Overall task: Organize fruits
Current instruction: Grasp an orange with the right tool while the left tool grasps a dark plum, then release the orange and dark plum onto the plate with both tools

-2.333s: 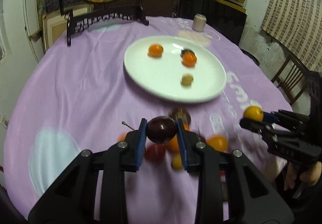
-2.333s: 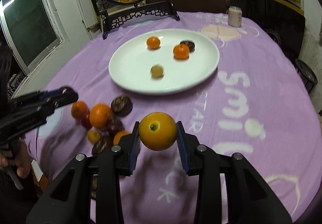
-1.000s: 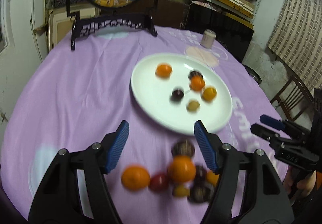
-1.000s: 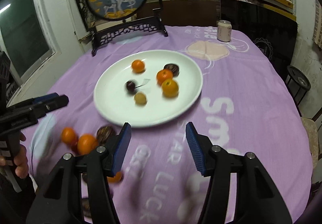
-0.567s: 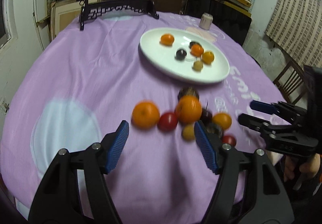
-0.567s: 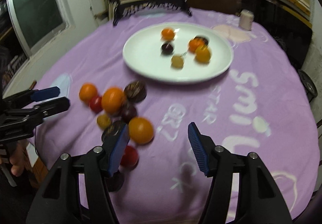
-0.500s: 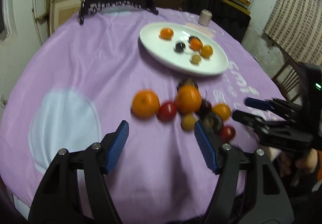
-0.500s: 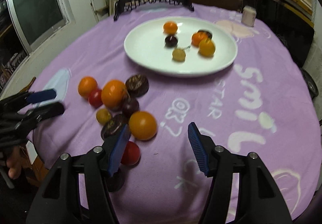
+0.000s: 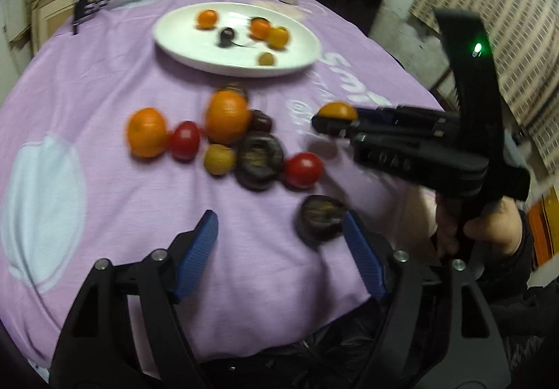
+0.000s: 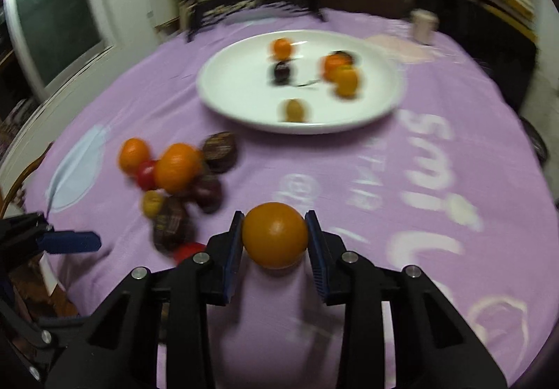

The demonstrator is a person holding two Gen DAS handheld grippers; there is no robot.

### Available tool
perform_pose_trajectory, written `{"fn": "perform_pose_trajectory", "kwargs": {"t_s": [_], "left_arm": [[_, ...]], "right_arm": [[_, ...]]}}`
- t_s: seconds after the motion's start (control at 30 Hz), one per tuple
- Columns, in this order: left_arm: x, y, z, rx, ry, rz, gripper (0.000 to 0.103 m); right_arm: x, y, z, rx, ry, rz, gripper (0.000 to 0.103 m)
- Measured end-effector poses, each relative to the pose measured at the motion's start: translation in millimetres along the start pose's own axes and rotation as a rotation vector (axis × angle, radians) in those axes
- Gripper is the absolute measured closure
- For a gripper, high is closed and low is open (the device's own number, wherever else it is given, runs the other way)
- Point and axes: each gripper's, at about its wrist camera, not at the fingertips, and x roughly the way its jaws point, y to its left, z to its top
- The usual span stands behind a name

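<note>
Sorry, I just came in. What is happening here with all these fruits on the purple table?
A person is moving fruits from a loose pile on the purple tablecloth onto a white round plate, using two handheld grippers. The right gripper is shut on a round orange fruit near the pile. The left gripper is open, its fingers empty, just by a dark purple wrinkled fruit. Six fruits lie on the plate.

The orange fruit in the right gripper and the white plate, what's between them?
Only bare purple tablecloth lies between the orange fruit and the white plate, as the right wrist view shows.
</note>
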Motion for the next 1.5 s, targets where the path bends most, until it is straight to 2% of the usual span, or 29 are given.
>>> {"fn": "perform_pose_trajectory", "kwargs": {"t_s": [0.1,0.27,0.33,0.37,0.67,0.93,1.17,1.37,1.5], "left_arm": [[14,-15,3,0.025,0.035,-0.014,0.026],[41,-26,9,0.019,0.091,-0.004,0.031],[45,-30,9,0.033,0.084,0.028,0.044],[47,-34,10,0.048,0.085,0.045,0.061],[32,-24,11,0.021,0.047,0.076,0.061],[0,3,43,-0.007,-0.058,0.108,0.061],[3,36,110,-0.036,-0.136,0.183,0.061],[38,68,201,-0.093,-0.141,0.234,0.061],[66,93,242,-0.156,-0.129,0.231,0.061]], "right_arm": [[-13,-22,-10,0.057,-0.012,-0.002,0.068],[-25,-37,-22,0.094,-0.029,0.026,0.068],[-27,-39,-24,0.100,-0.032,0.033,0.068],[-27,-41,-25,0.105,-0.032,0.036,0.068],[-26,-42,-26,0.112,-0.034,0.058,0.068],[-20,-29,-11,0.069,-0.027,0.062,0.068],[-5,-24,38,0.025,-0.041,0.070,0.068],[25,-26,114,0.029,-0.038,0.078,0.068],[59,-22,152,0.002,-0.038,0.016,0.068]]}}
